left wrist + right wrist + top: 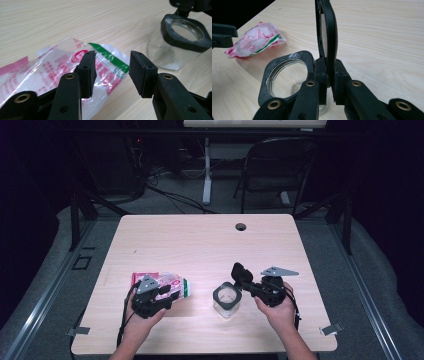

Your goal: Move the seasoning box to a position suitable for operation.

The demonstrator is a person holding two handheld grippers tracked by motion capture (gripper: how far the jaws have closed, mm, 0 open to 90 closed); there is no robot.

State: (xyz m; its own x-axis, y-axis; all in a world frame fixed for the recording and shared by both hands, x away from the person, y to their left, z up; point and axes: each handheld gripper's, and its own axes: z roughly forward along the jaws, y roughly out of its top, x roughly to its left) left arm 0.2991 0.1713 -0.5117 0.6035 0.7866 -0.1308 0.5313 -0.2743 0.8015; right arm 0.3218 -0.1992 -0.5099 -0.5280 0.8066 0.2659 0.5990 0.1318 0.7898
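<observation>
Jar: your clear, squarish glass jar (226,301) stands near the table's front edge, a little right of the middle; its black collar with rounded corners rings a round mouth.
Lid: the thin, flat black lid (327,32) stands upright on its hinge at the jar's rim, edge-on in the right gripper view.
Right gripper: your right gripper (248,285) has its foam pads pressed together on the base of the lid, pinching it; your hand (276,307) holds it from the right side of the jar, jaws pointing toward the table's left edge.
Packet: a crinkled, glossy plastic packet (167,286) printed in red, white and green lies flat, left of the jar and well apart from it, near the front left part of the table.
Left gripper: your left gripper (112,73) hangs just over the packet with the jaws spread; nothing is pinched between the pads (88,72), which are matte black foam blocks.
Left gripper view: it lets you read the packet's wrinkles and sheen, and a white residue in the jar's bottom.
High view: it gives you both forearms entering from the front edge and the grey three-cornered plate atop each gripper.
Table: pale wood-grain table (200,240) with rounded corners and a cable hole near its far edge.
</observation>
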